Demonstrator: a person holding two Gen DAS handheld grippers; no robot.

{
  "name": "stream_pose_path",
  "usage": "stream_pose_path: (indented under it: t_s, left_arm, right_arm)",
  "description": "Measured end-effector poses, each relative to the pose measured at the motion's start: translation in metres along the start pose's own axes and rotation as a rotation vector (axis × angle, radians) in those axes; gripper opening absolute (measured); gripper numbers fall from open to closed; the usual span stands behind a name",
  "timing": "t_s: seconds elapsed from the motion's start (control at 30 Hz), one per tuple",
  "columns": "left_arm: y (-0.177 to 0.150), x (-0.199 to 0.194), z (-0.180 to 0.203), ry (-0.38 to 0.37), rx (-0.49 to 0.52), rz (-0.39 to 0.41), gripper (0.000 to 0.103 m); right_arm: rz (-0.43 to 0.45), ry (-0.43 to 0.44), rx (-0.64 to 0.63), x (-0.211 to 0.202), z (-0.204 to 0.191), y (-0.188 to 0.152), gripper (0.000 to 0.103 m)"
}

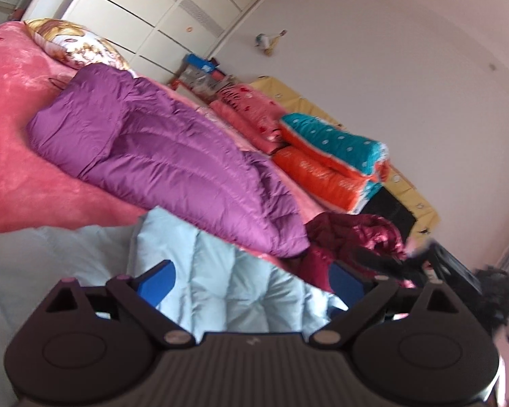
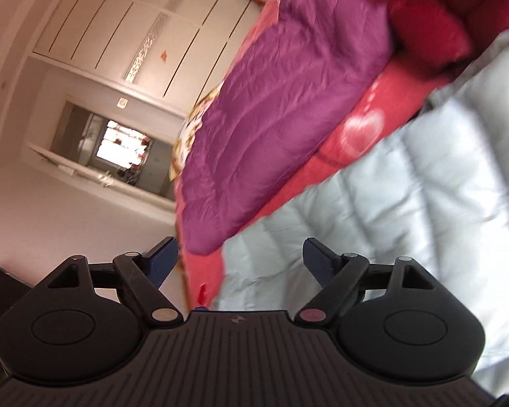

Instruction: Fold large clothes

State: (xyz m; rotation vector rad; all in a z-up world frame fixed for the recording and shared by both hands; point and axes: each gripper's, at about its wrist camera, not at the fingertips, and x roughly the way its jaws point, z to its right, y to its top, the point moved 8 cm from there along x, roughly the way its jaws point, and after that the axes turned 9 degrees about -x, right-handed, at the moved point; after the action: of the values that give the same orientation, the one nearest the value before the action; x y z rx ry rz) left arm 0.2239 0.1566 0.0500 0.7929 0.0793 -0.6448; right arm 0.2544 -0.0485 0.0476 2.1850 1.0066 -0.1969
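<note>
Both grippers' jaws wide, nothing gripped.

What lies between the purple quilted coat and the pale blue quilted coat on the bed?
A strip of the pink plush bedspread, with a white heart printed on it, separates the purple quilted coat from the pale blue quilted coat; the right wrist view shows it.

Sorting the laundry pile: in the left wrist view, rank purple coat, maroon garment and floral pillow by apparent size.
1. purple coat
2. maroon garment
3. floral pillow
The last two look close; the pillow lies farther off and partly hidden, so unsure.
</note>
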Motion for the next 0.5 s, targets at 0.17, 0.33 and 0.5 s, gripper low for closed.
stream_pose_path:
  t_s: [0.17,0.33,0.5]
  left_arm:
    - [-0.007,0.015,-0.007,0.065,0.021,-0.027,0.097]
    - [-0.018,0.033,-0.015,0.15,0.049,-0.079,0.097]
    - [-0.036,0.045,-0.02,0.239,0.124,-0.157,0.097]
  right_arm:
    - [0.082,-0.382,-0.216,-0.051,0.048,0.007,0.103]
    - [0.058,-0.483,-0.289,-0.066,0.083,-0.007,0.1]
    - [0.025,-0.582,-0.394,-0.068,0.1,-0.022,0.101]
